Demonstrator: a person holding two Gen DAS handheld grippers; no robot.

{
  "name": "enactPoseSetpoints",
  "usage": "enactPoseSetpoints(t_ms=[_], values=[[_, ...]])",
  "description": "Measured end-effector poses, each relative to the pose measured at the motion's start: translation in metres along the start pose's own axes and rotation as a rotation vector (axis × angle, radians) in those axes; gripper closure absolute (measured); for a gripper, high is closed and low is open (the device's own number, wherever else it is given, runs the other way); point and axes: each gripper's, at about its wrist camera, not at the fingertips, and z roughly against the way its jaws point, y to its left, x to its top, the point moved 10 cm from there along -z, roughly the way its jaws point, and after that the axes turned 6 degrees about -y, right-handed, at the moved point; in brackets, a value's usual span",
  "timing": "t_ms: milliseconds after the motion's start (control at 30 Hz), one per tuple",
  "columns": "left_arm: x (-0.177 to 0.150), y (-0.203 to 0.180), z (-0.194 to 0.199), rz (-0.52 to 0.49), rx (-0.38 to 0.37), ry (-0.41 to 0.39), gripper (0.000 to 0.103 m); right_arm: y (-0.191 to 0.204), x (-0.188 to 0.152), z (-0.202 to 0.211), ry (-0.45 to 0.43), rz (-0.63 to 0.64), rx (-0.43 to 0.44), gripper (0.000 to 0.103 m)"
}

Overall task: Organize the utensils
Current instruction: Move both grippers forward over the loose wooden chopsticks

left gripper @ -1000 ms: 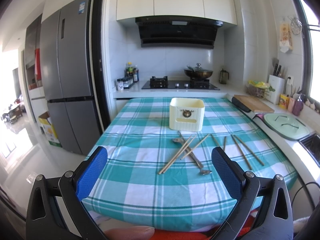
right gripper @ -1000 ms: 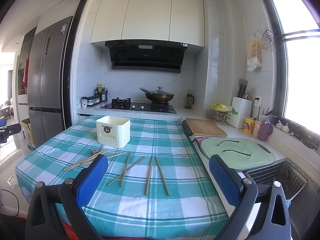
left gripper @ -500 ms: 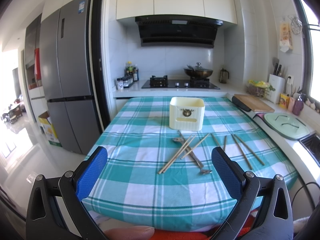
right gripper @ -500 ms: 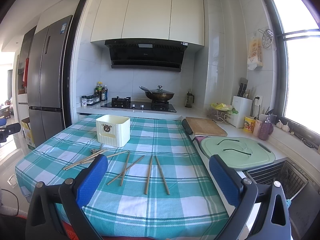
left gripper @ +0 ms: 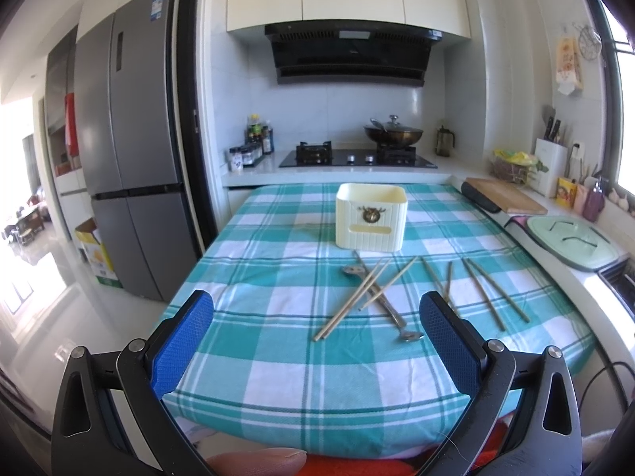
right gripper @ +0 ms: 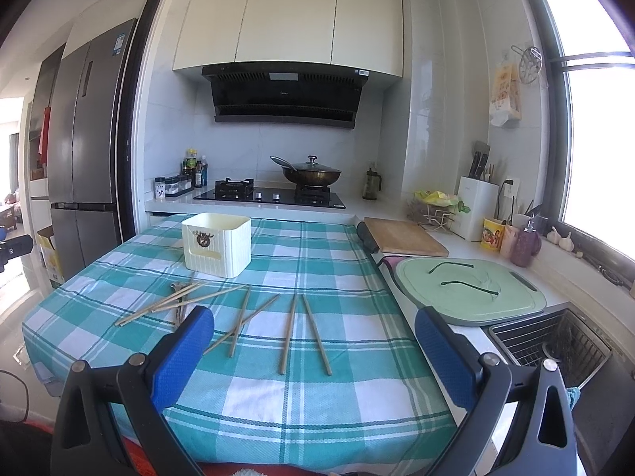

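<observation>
**Utensils loose on the cloth, both grippers waiting**

Utensils are what we must tidy, and none is in our grasp. Our left gripper [left gripper: 317,329] and right gripper [right gripper: 313,341] both stand spread wide and empty, held back at the near edge of the checked table [left gripper: 278,357]. We judge this the opening step: nothing picked yet. Ahead lie eight wooden chopsticks [right gripper: 287,327] scattered across the cloth, four crossed at the left over two metal spoons [left gripper: 391,313], four more to the right. One cream holder [right gripper: 217,244] stands beyond them, apparently empty. Next, we think, one gripper must reach forward, drop low and close across a thin stick, then carry it to the holder.
</observation>
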Motion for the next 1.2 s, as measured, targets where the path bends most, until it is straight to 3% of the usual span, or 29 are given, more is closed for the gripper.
enactPoseSetpoints(t_ms=[367,700,967,1200], values=[[-0.007,-0.002,-0.026,0.002,-0.015,0.048,0.000,-0.003,-0.011,-0.018,0.041,-0.001,-0.004,0.000],[-0.038,0.007,-0.099,0.021,-0.054,0.162,0.000,-0.020,-0.040,-0.056,0.117,-0.019,-0.031,0.000],[-0.054,0.002,-0.181,-0.069,-0.225,0.217,0.000,-0.036,-0.069,-0.106,0.179,-0.013,-0.040,0.000],[-0.077,-0.014,-0.246,-0.153,-0.359,0.311,0.001,-0.038,-0.091,-0.148,0.220,0.041,-0.007,0.000]])
